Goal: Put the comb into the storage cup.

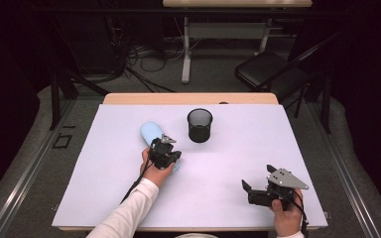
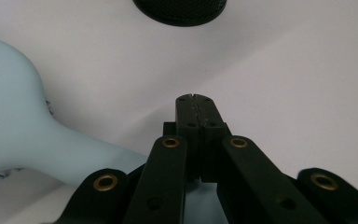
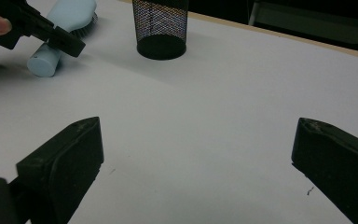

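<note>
where the left gripper (image 1: 171,157) hovers over the pale blue hairbrush (image 1: 152,133), much of the brush handle is covered

seen from above, the hairbrush lies at about ten o'clock from the table (image 1: 228,163) centre, its handle end under the gripper; in the left gripper view the jaws are pressed together with nothing between them, beside the handle, and whether they touch it cannot be told. the black mesh cup (image 1: 199,125) stands near, at twelve o'clock, its top cut off in the right gripper view. the right gripper (image 1: 252,186) rests at five o'clock near the front edge, jaws spread wide and holding nothing, bare table all around it
</note>
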